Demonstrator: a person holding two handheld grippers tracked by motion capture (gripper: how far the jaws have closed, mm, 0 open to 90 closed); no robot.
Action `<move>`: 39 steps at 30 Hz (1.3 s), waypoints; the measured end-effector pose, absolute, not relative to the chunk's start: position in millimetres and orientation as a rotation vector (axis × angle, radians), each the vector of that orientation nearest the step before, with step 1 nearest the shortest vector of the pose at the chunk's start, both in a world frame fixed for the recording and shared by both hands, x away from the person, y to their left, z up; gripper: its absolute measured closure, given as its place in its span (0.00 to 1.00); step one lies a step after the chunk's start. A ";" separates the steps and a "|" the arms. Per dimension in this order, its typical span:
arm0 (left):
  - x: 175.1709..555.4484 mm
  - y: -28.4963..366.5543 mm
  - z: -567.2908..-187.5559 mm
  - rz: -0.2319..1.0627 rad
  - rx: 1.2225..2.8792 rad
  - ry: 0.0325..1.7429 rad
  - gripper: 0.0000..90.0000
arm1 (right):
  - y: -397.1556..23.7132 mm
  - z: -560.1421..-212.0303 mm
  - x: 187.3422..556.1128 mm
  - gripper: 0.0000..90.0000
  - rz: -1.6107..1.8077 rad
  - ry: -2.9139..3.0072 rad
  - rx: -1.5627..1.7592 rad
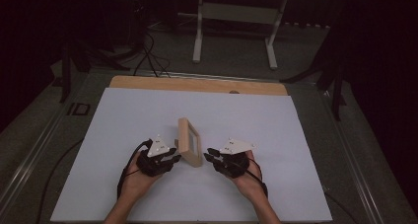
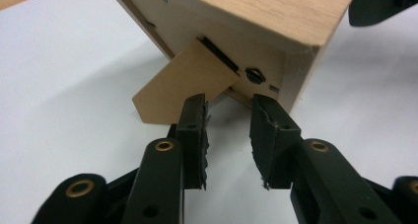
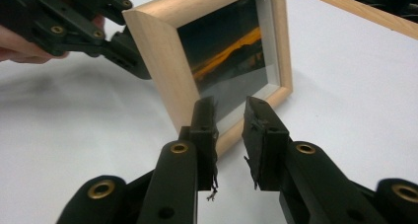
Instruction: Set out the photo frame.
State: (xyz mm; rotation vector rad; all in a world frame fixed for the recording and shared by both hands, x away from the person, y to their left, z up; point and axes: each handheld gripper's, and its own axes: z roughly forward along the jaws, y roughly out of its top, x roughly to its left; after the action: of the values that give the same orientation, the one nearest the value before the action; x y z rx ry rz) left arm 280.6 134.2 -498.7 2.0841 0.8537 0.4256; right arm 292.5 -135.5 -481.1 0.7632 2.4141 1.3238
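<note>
**Frame stood up, grippers let go**

The frame [image 1: 189, 141] stood upright on its stand [image 2: 185, 83] mid-table [image 1: 123, 125], between the hands. The left gripper [image 2: 229, 135] at its back and the right gripper [image 3: 229, 135] at its front were parted, holding nothing. Standing it looked done; only backing the hands away seemed left.

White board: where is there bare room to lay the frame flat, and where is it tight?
The white board is bare behind the picture frame up to the wooden strip, and out to both side edges. It is crowded only at the near middle, where the left gripper and right gripper flank the frame.
</note>
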 end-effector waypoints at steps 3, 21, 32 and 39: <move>278.1 137.4 -498.2 0.418 2.087 0.856 0.70 | -137.6 -481.2 293.1 0.81 1.323 2.411 0.772; 259.1 151.4 -487.5 0.398 2.034 0.888 0.51 | -141.3 -485.8 292.9 0.72 1.309 2.411 0.799; 251.1 139.0 -480.9 0.401 2.018 0.882 0.36 | -142.5 -486.1 292.3 0.70 1.312 2.406 0.813; 255.8 129.7 -477.3 0.416 1.986 0.919 0.30 | -144.1 -485.3 292.8 0.70 1.316 2.401 0.817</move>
State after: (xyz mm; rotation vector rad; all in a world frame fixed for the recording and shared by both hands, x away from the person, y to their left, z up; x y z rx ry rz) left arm 255.8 129.7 -477.3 1.9857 0.9195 0.4164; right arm 292.8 -144.1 -485.3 0.8173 2.4014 1.3160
